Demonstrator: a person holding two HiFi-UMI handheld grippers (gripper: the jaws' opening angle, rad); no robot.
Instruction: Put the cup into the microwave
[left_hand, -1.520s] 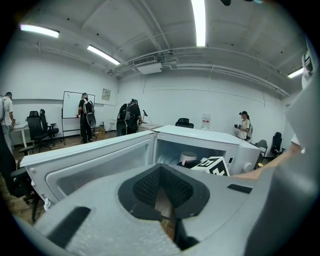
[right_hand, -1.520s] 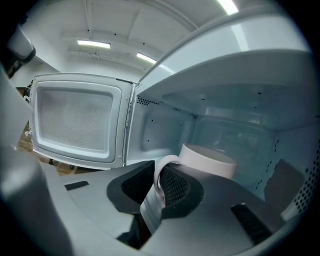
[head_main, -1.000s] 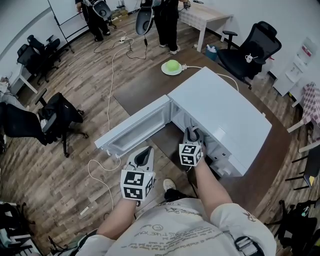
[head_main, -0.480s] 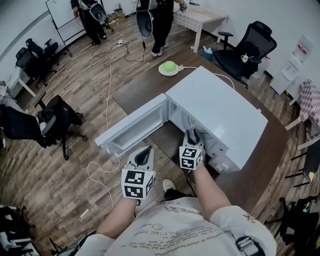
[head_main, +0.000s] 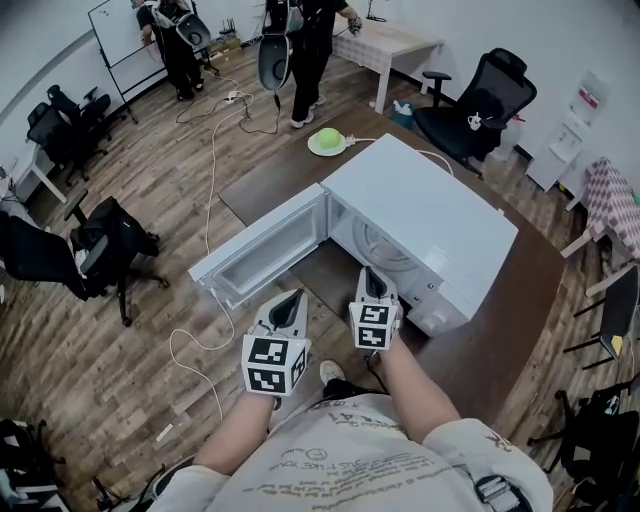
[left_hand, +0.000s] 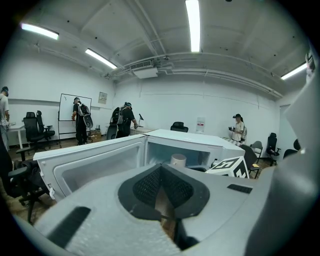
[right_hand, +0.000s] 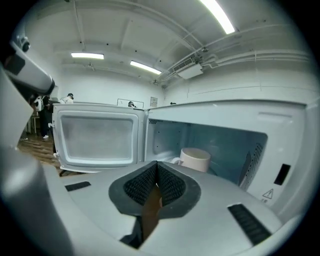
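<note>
A white microwave (head_main: 425, 215) stands on the brown table (head_main: 500, 330) with its door (head_main: 262, 250) swung open to the left. A white cup (right_hand: 196, 159) stands upright inside the cavity, and it also shows as the cup (left_hand: 178, 160) in the left gripper view. My right gripper (head_main: 372, 278) is shut and empty just in front of the opening; its jaws (right_hand: 156, 164) point at the cup from a short way off. My left gripper (head_main: 290, 300) is shut on nothing, lower left, near the open door, and its jaws (left_hand: 161, 167) face the cavity.
A green object on a plate (head_main: 328, 141) sits at the table's far corner with a cable running behind the microwave. Office chairs (head_main: 475, 100) and standing people (head_main: 290, 40) are beyond the table. A white cord (head_main: 205, 230) trails across the wooden floor to the left.
My right gripper has drawn back from the microwave opening toward me. The left gripper has barely moved. The head view has shifted slightly.
</note>
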